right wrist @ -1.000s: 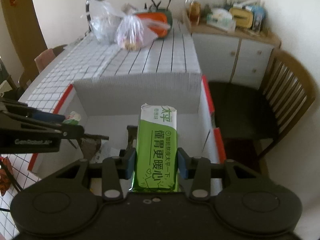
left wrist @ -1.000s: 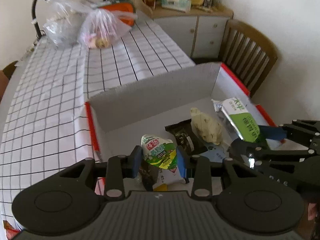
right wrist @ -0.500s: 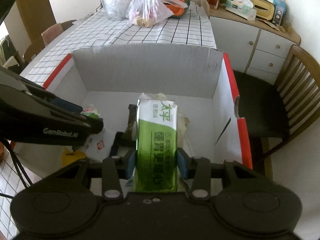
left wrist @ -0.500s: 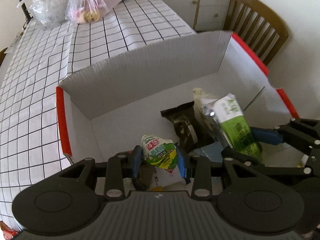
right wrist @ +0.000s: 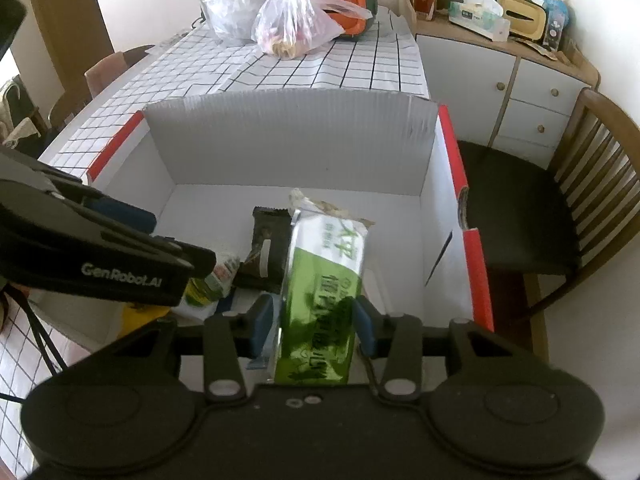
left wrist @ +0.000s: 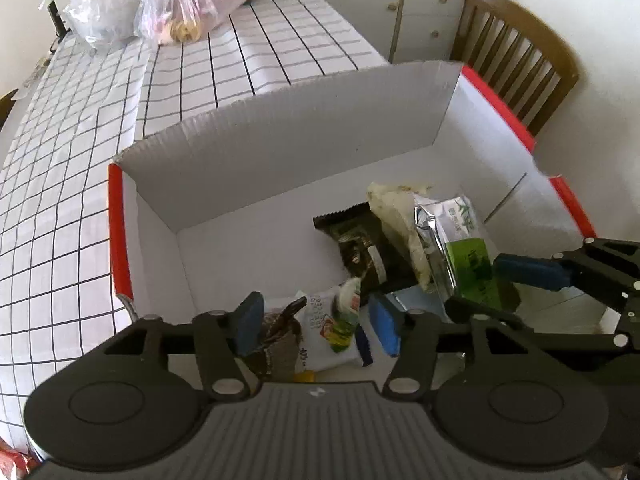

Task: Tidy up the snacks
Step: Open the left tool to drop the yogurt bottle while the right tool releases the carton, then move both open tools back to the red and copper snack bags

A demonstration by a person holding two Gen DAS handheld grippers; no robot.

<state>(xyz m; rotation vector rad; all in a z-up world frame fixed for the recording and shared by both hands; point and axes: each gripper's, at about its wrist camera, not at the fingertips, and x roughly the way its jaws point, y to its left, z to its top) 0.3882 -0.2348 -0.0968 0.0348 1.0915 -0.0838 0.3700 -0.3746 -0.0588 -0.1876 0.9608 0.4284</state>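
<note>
On the left, the checked white cloth covers the counter [left wrist: 80, 128], and the open white cardboard box with red edges [left wrist: 280, 128] sits at its near end. The left tool [left wrist: 316, 318] hangs low inside the box; its jaws have just been opening, and the small green-and-white triangular snack pouch [left wrist: 345, 312] sits loose in the gap, touching neither blue pad, above a flat white packet [left wrist: 320, 332] on the box floor. Further right lie a dark brown wrapper [left wrist: 352, 240] and a pale crinkled bag [left wrist: 394, 212], close together near the box's middle. On the right, the right tool [right wrist: 314, 326] is closed on the long green-and-silver foil snack pack [right wrist: 324, 280], gripping its lower end while the upper end leans over the dark wrapper.

Risks, as I judge them: the freed pouch may tumble onto its side or catch a pad as the left tool lifts away. The long pack, held only at one end, could swing and knock the pale bag, or land across the other snacks instead of beside them. The two tools sit close, so a careless move could bump them.
</note>
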